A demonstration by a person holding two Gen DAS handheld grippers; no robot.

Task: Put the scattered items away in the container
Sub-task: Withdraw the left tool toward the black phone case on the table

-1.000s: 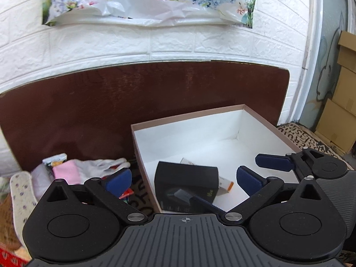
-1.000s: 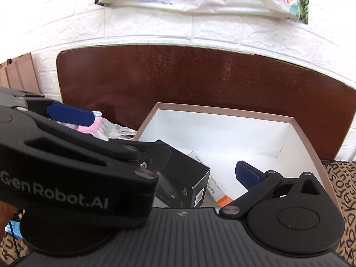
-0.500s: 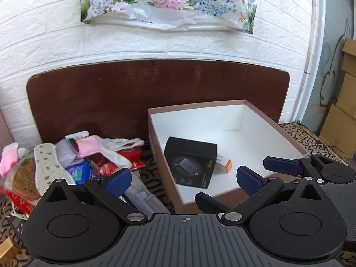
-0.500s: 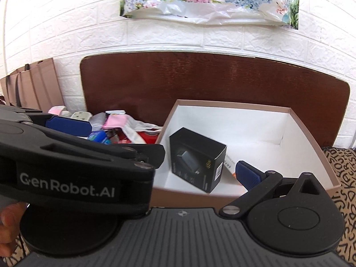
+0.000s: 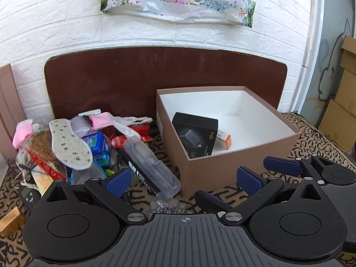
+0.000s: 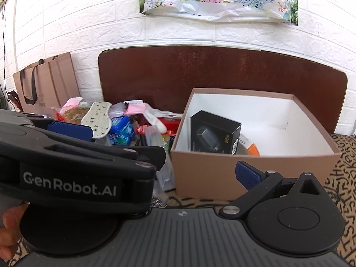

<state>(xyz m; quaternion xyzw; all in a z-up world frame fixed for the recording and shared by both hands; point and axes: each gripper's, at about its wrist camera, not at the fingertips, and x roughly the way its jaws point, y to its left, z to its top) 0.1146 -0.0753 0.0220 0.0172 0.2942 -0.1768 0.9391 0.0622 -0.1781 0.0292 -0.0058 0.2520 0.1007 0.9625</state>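
Brown cardboard container (image 5: 242,166) with a white interior, standing on a patterned cloth (image 5: 311,138) in front of a dark wooden board (image 5: 155,75); compared with the views of one second and half a second earlier, both cameras have drawn back, so that the container, then filling the lower field and seen from above its rim, now shows its whole front wall, and the scattered pile to its left has come fully into view. Inside the container a black box (image 5: 195,136) leans against the left wall, with a white-and-orange carton (image 5: 224,138) just beside it, both placed as before. The left gripper (image 5: 181,181) holds nothing, its blue pads spread wide; it sits in front of the container's front left corner, apart from it. Between its fingers, near the camera, lie a clear plastic case (image 5: 153,166) and a crinkled foil packet (image 5: 166,209). Further left lie a floral insole (image 5: 69,143), a blue packet (image 5: 96,143) and a pink cloth (image 5: 101,120). The right gripper (image 5: 242,183) appears in the left wrist view with fingers likewise parted and empty, in front of the container's front wall; in its own view only its right pad (image 6: 247,174) shows clearly, the left gripper's body blocking the other side.
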